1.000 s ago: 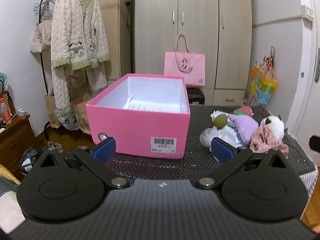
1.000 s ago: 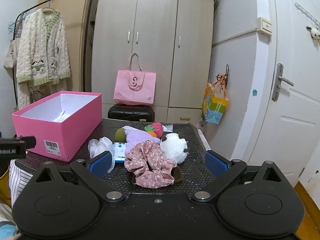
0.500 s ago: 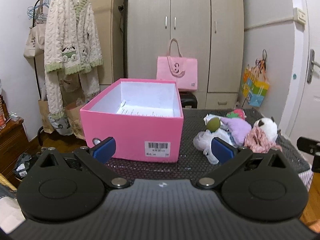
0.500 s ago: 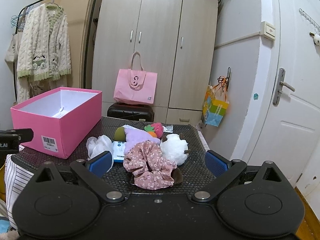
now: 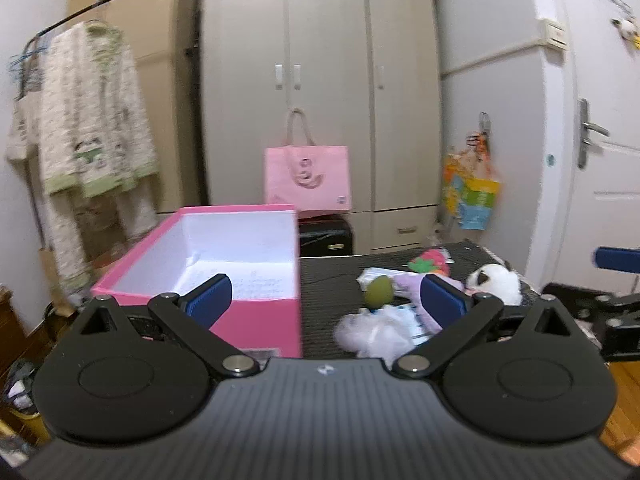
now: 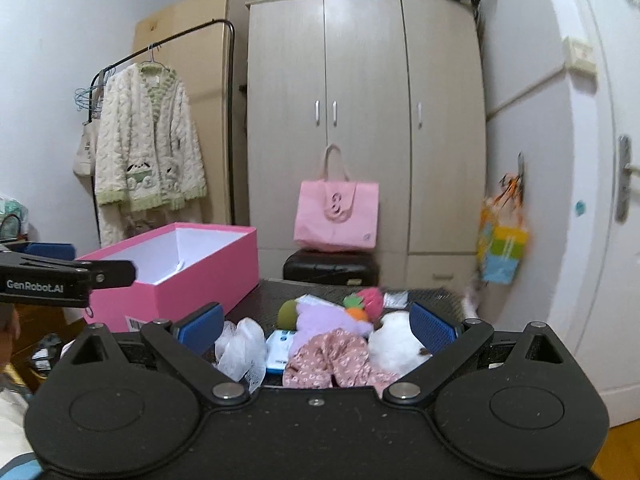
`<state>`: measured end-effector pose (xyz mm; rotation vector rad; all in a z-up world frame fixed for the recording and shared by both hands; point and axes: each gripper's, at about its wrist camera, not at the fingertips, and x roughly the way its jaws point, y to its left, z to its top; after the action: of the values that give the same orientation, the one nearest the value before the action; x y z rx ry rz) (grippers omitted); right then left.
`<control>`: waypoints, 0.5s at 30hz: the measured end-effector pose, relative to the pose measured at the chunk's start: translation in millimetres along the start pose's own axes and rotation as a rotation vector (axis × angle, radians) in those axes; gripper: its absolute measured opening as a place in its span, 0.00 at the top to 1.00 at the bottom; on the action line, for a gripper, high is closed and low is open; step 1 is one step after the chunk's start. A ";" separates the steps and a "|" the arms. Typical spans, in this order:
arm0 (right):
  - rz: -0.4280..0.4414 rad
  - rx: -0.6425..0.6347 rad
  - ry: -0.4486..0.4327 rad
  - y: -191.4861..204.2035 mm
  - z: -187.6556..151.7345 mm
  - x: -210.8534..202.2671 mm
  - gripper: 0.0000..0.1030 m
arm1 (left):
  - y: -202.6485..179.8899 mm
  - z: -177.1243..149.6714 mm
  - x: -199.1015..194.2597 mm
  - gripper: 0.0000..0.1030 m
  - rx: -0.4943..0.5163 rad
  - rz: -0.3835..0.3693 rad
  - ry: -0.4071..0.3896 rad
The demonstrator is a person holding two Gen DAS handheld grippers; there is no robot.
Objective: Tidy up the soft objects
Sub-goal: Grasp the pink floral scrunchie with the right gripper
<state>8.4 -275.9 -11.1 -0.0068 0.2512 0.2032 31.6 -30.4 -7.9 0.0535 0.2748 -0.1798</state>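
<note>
An open pink box [image 5: 240, 320] [image 6: 192, 276] with a white inside stands on the left of a dark mat-covered table [image 5: 332, 280]. A heap of soft things lies to its right: a white mesh pouf [image 6: 240, 350], a floral pink cloth [image 6: 332, 356], a lilac plush [image 6: 324, 316], a green ball [image 5: 378, 292], a white panda plush [image 5: 494, 280], a pink-and-green toy [image 6: 366, 298]. My left gripper [image 5: 324, 304] is open and empty above the box's near right corner. My right gripper [image 6: 316, 326] is open and empty just before the heap.
A wardrobe [image 6: 364, 120] stands behind the table with a pink bag [image 6: 336, 216] on a black case [image 6: 332, 268]. A clothes rack with a cream robe [image 6: 148, 148] is at the left. A white door [image 5: 600, 160] is at the right. A blue-and-white packet [image 6: 278, 350] lies in the heap.
Both grippers have risen and moved forward toward the table. The left view has swung right, toward the heap. The right gripper is closer to the soft things. Both stay open.
</note>
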 end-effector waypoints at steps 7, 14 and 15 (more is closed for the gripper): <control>0.068 -0.008 0.036 -10.5 -26.5 35.6 0.02 | -20.9 -13.0 40.6 0.04 0.041 -0.126 0.049; 0.076 -0.033 0.055 -24.9 -49.6 67.0 0.03 | -36.9 -27.9 87.2 0.12 0.059 -0.172 0.128; 0.086 -0.045 0.056 -24.4 -51.0 70.9 0.03 | -38.4 -29.4 94.0 0.15 0.055 -0.181 0.147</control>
<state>68.0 -287.3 -78.5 -0.0466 0.3033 0.2949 105.7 -81.8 -63.0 0.0971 0.4215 -0.3643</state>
